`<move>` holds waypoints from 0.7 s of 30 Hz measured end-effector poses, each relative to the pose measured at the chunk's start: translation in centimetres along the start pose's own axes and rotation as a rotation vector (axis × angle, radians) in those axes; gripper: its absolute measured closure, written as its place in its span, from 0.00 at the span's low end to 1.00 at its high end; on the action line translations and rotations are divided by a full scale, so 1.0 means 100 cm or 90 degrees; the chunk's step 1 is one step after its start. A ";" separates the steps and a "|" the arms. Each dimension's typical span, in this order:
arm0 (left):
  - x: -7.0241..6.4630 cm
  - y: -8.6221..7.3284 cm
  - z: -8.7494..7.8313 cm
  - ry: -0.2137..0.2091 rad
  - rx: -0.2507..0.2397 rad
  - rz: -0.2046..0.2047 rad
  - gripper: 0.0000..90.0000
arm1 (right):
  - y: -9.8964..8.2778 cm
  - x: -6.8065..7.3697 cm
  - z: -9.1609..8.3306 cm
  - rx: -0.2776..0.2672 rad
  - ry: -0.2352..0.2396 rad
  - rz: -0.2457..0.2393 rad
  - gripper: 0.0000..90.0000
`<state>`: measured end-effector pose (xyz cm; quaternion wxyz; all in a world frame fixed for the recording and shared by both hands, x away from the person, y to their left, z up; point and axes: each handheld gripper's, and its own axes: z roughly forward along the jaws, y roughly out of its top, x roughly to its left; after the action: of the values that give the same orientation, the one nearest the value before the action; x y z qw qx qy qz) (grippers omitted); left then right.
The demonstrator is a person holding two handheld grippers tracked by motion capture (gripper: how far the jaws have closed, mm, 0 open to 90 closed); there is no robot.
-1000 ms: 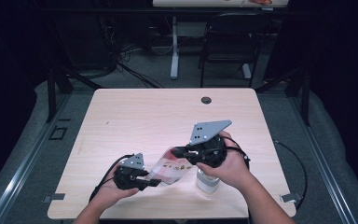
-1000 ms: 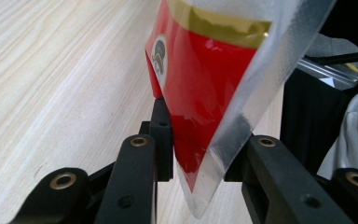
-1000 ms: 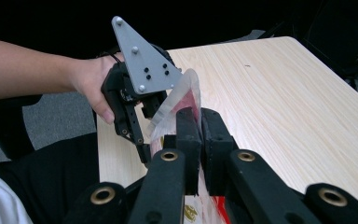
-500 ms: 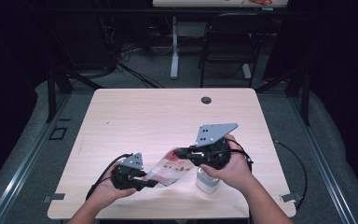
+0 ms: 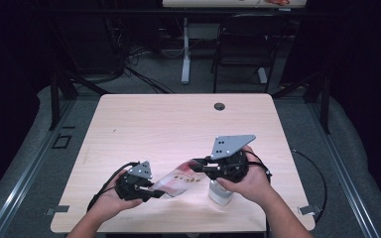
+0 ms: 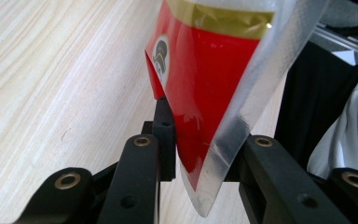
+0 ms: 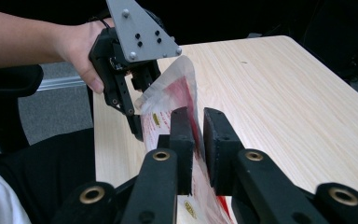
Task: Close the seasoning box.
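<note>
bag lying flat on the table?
No: in the high view the bag is held up off the table, stretched between the left gripper and the right gripper.

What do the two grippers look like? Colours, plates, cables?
Both are black with two black jaws and brass-ringed pivots. The right gripper carries a large grey three-cornered plate with dark screw holes; the left gripper has a smaller one. Black cables loop from each. Forearms are bare.

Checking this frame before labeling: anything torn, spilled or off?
Nothing spilled or torn. The red-and-clear pouch hangs above the table between both claws. The left claw grips one corner. The right claw has just been opening, its jaws slightly apart around the other end. A white container stands upright under the right hand.
</note>
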<state>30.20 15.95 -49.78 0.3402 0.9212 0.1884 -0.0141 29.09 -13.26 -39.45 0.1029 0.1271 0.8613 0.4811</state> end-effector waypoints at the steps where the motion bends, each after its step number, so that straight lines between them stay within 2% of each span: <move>1: 0.000 0.000 -0.001 0.003 0.001 -0.001 0.83 | -0.001 0.000 0.000 -0.004 0.000 0.003 0.90; 7: -0.004 0.004 -0.003 0.008 0.006 0.000 0.83 | -0.009 0.000 -0.004 -0.030 -0.005 0.014 0.87; 13: -0.006 0.007 -0.003 0.006 0.015 0.003 0.83 | -0.023 -0.001 -0.009 -0.033 -0.012 0.033 0.83; 21: -0.007 0.009 -0.003 0.005 0.030 0.012 0.83 | -0.042 -0.003 -0.012 -0.045 -0.022 0.063 0.83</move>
<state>29.86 15.30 -48.91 0.3180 0.9307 0.1805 -0.0114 28.52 -16.45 -42.39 0.0980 0.1739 0.8346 0.5134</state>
